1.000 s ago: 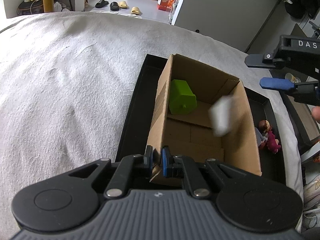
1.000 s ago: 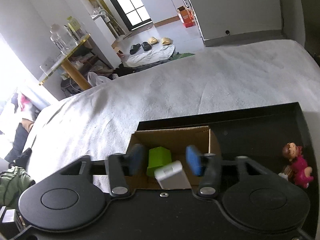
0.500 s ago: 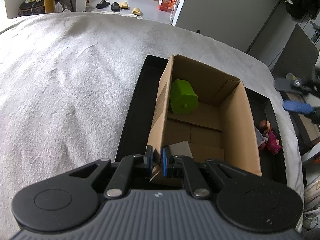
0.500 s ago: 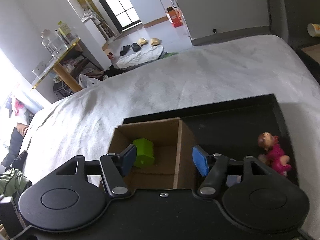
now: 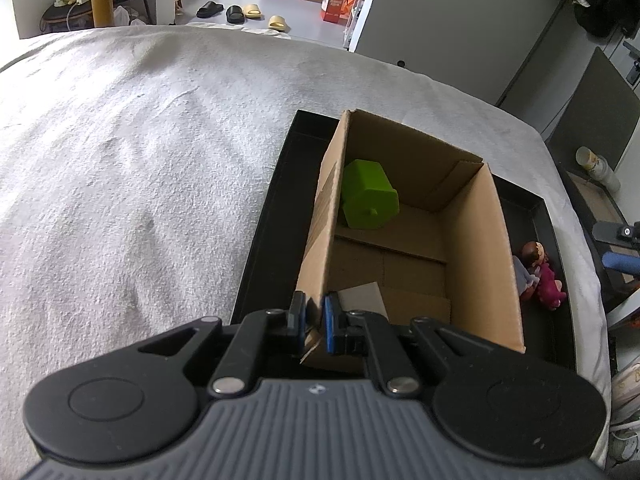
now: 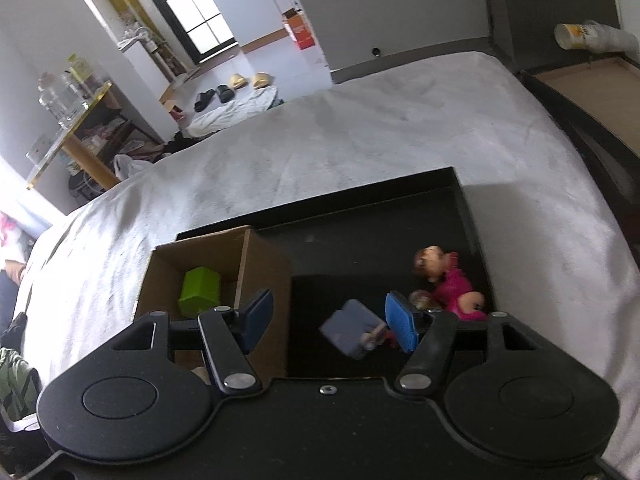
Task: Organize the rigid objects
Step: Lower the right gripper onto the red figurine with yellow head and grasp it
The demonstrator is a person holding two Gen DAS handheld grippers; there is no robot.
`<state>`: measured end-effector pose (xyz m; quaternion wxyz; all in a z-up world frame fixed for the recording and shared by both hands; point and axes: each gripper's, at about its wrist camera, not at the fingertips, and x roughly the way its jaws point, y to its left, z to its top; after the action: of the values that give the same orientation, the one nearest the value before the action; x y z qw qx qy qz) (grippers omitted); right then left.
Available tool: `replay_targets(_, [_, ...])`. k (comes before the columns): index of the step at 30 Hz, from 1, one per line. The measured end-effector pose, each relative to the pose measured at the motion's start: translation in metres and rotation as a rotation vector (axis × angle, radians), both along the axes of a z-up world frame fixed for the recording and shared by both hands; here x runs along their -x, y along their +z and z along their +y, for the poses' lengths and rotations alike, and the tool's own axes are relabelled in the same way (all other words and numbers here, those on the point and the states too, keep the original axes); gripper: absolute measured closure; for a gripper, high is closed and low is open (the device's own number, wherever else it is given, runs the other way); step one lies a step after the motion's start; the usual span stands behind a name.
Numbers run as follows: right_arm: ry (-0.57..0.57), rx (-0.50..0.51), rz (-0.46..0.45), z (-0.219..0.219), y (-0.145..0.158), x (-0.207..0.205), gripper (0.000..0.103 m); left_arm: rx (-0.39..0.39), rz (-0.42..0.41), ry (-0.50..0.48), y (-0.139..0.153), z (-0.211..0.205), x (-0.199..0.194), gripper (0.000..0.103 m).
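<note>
The left gripper [image 5: 314,322] points steeply downward, its blue pads pinched tight on the near corner of the cardboard box [image 5: 472,248], gripping the left wall's edge. Just past its right pad, inside the box, lies one pale flat block [image 5: 362,298]; further ahead, against the left wall, sits one green block [image 5: 370,200] tipped on its side. The box stands in a black tray [image 5: 264,232] on a white blanket [image 5: 140,168].

The right gripper [image 6: 330,320] is also angled down, rolled slightly, jaws standing apart with nothing pressed between the pads. Its left finger hangs over the box's right wall; its right finger is over the open tray floor. Between them, on the tray, lies one small bluish-grey item [image 6: 350,332], blurred and hard to identify. Just beyond the right finger is one doll figure in a magenta outfit [image 6: 450,286], lying against the tray's right rim.

Further out on the floor are four slippers, two dark [image 6: 210,98] and two yellow [image 6: 250,79], and one orange-red carton [image 6: 300,32]; its printing is too small to read.
</note>
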<state>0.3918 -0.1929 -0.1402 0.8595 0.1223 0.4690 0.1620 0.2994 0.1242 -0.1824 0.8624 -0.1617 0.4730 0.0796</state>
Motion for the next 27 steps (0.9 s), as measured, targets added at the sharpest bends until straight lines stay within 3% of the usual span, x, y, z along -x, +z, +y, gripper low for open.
replay_targets(7, [-0.09,-0.023,0.026,-0.025,-0.018,-0.005,0.041,-0.009,0.003,-0.004,0.001,-0.001,0.0,0.095])
replay_targets(14, [-0.171,-0.055,0.083,-0.049,-0.055,-0.008,0.041,-0.01,0.005,-0.005,0.001,-0.001,0.0,0.095])
replay_targets(27, [-0.204,-0.182,0.158,-0.053,-0.102,-0.006,0.043,-0.047,0.015,-0.023,0.002,-0.007,-0.002,0.095])
